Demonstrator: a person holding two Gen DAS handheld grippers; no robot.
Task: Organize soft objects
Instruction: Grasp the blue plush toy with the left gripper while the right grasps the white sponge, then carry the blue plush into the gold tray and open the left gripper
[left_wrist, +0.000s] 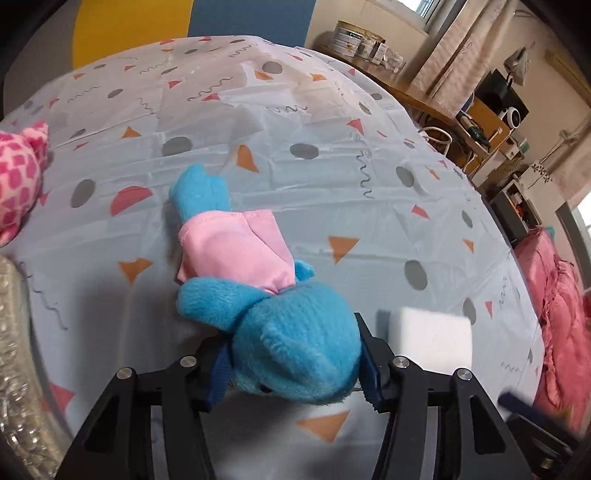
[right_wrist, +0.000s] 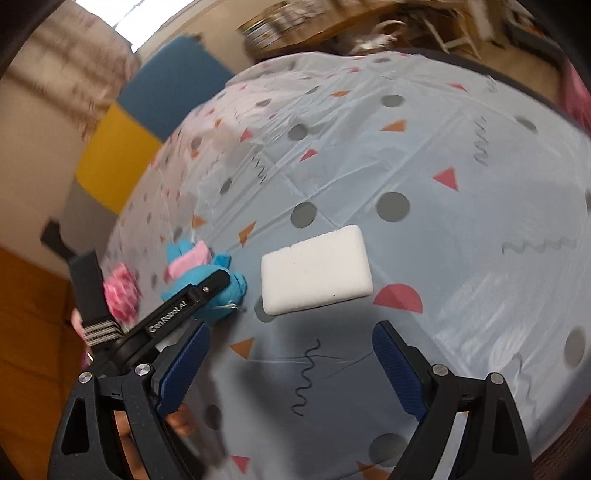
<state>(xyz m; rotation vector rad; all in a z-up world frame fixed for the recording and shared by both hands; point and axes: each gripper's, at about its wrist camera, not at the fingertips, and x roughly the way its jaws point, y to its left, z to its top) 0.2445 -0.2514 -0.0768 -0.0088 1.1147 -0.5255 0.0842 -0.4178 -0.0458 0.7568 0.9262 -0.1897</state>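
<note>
A blue plush toy (left_wrist: 295, 350) in a pink shirt lies on the patterned tablecloth (left_wrist: 332, 184). Its head sits between the blue pads of my left gripper (left_wrist: 295, 373), and both pads press against it. The right wrist view shows the same toy (right_wrist: 225, 291) under the black body of the left gripper (right_wrist: 192, 295). A white sponge block (right_wrist: 316, 271) lies flat just ahead of my right gripper (right_wrist: 291, 354), which hangs open over the cloth with nothing between its fingers. The sponge (left_wrist: 432, 339) also shows right of the plush. A pink checked plush (left_wrist: 18, 184) lies at the far left.
Something of clear bubbled plastic (left_wrist: 14, 369) sits at the table's left edge. Pink bedding (left_wrist: 554, 314) lies beyond the right edge. A cluttered wooden desk (left_wrist: 406, 92) stands behind the table. The pink plush (right_wrist: 122, 291) lies close behind the left gripper.
</note>
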